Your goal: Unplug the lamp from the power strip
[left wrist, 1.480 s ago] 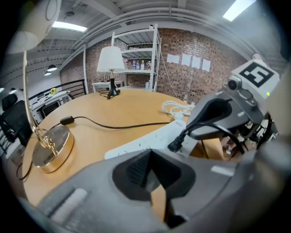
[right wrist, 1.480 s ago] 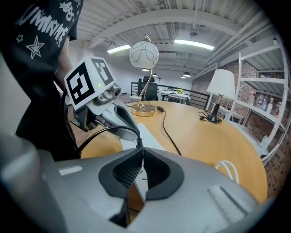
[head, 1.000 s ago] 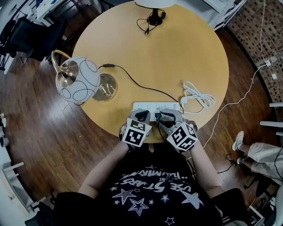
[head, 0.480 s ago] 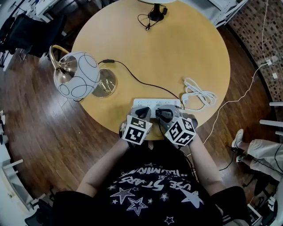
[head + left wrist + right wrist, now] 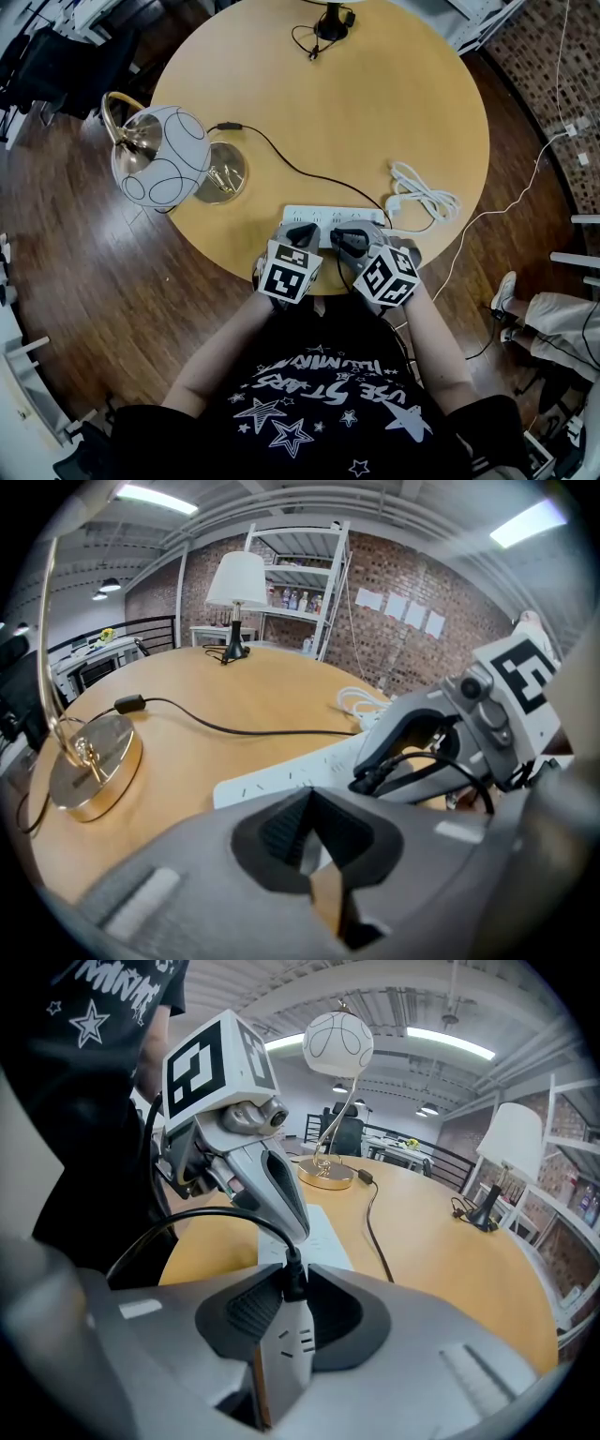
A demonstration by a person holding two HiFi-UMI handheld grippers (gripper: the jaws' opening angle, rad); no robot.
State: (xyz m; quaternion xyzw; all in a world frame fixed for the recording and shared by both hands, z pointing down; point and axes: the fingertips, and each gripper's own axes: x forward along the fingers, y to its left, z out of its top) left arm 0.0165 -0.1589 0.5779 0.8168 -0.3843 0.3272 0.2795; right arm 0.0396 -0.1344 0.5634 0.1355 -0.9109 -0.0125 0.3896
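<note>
The white power strip (image 5: pixel 319 217) lies near the table's front edge. The lamp's black cord (image 5: pixel 291 171) runs to it from the brass base (image 5: pixel 221 178) of the globe lamp (image 5: pixel 161 169). My right gripper (image 5: pixel 348 238) has just been closing, and its pads now press on the lamp's black plug (image 5: pixel 292 1283), which stands in the strip's (image 5: pixel 323 1237) near end. My left gripper (image 5: pixel 300 234) sits beside it, its jaws nearly together over the strip's (image 5: pixel 281 780) front edge, a sliver of white between the pads. In the left gripper view the right gripper's fingers (image 5: pixel 412 733) arch over the cord.
The strip's own white cable (image 5: pixel 424 199) lies coiled on the table to the right. A second lamp (image 5: pixel 328 21) with a black cord stands at the far edge. The table rim (image 5: pixel 234 272) is just below both grippers, against the person's body.
The right gripper's marker cube has rolled a little and its jaws have narrowed round the plug. Both hands stay where they were at the strip.
</note>
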